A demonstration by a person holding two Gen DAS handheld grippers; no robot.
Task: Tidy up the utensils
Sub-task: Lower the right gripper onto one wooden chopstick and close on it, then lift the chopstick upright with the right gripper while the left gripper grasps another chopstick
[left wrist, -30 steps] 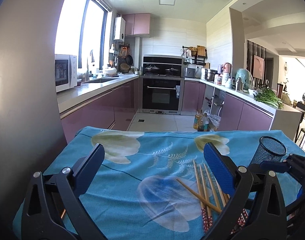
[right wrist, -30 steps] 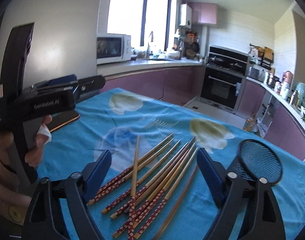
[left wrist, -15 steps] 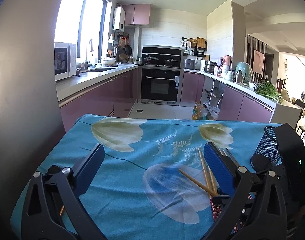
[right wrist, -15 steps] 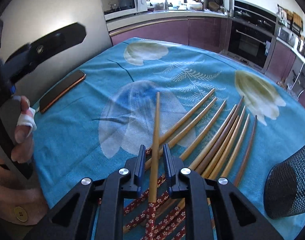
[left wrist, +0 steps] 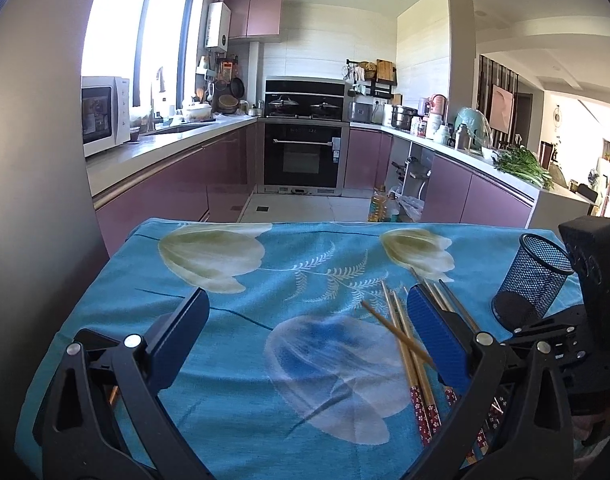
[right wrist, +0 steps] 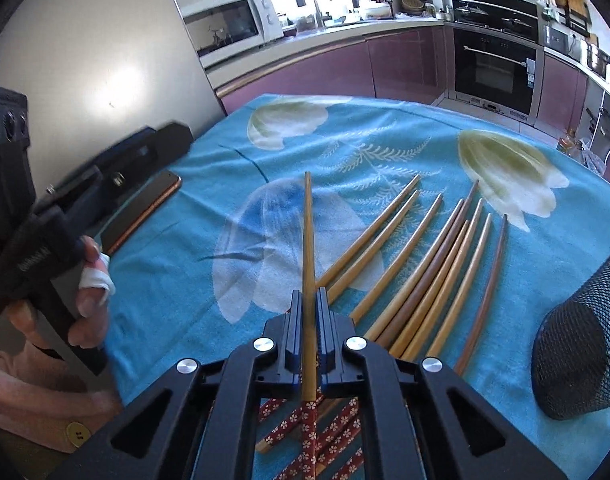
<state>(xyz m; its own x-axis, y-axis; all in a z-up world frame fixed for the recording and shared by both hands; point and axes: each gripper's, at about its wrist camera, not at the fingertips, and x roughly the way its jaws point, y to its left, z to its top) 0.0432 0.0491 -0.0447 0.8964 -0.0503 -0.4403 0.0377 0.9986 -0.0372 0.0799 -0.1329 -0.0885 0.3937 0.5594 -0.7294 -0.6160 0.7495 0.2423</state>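
My right gripper (right wrist: 309, 300) is shut on one wooden chopstick (right wrist: 308, 236) with a red flowered handle, held a little above the blue cloth. Several more chopsticks (right wrist: 437, 276) lie fanned out on the cloth to its right. The black mesh holder (right wrist: 581, 356) stands at the right edge; it also shows in the left wrist view (left wrist: 533, 276). My left gripper (left wrist: 305, 340) is open and empty above the cloth, left of the chopsticks (left wrist: 405, 344). The held chopstick (left wrist: 397, 336) lies slantwise over the others there.
A phone (right wrist: 145, 212) lies on the cloth's left side by the left gripper's body (right wrist: 37, 240). The table (left wrist: 117, 280) is covered by a blue flowered cloth; its far edge faces a kitchen with purple cabinets. A grey wall stands close on the left.
My right gripper went from open over the chopsticks to shut on one chopstick and has raised it a little. My left gripper stayed open and shifted slightly.
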